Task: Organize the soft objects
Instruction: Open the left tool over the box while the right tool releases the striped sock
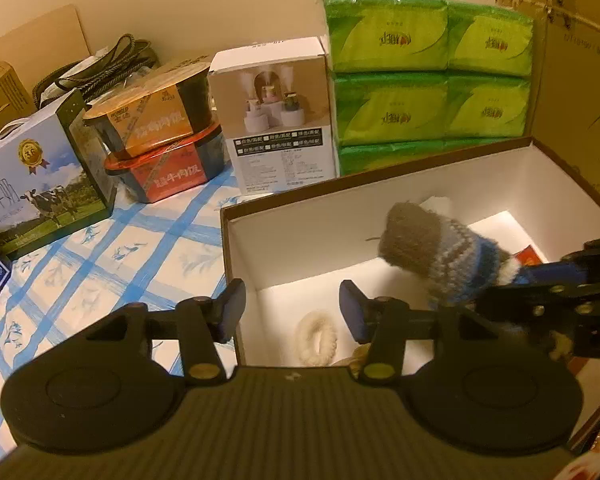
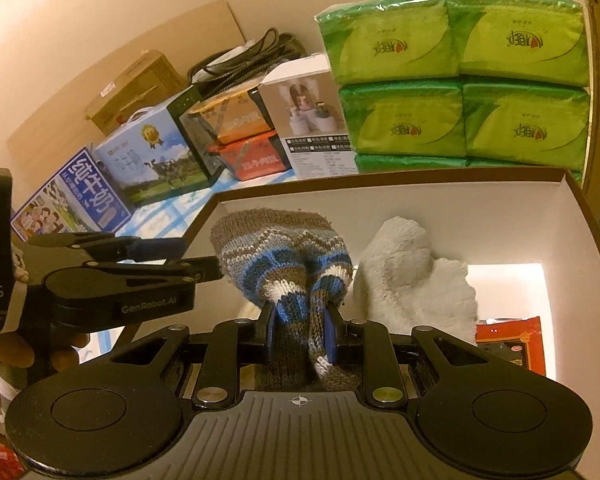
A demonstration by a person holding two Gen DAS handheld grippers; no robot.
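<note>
A brown-rimmed white box (image 1: 284, 196) (image 2: 380, 182) stands open on the table. My right gripper (image 2: 300, 330) is shut on a knitted brown, blue and white sock (image 2: 284, 256) and holds it above the box interior; the sock also shows in the left wrist view (image 1: 432, 248). A fluffy white soft item (image 2: 408, 276) lies in the box right of the sock. A cream fuzzy ring (image 1: 316, 338) lies on the box floor. My left gripper (image 1: 292, 312) is open and empty over the box's near left corner.
Green tissue packs (image 1: 428, 76) are stacked behind the box. A white product box (image 1: 276, 120), stacked food tubs (image 1: 160, 136) and milk cartons (image 1: 40, 184) stand on the blue-checked cloth (image 1: 100, 264) to the left. A red packet (image 2: 512, 340) lies in the box.
</note>
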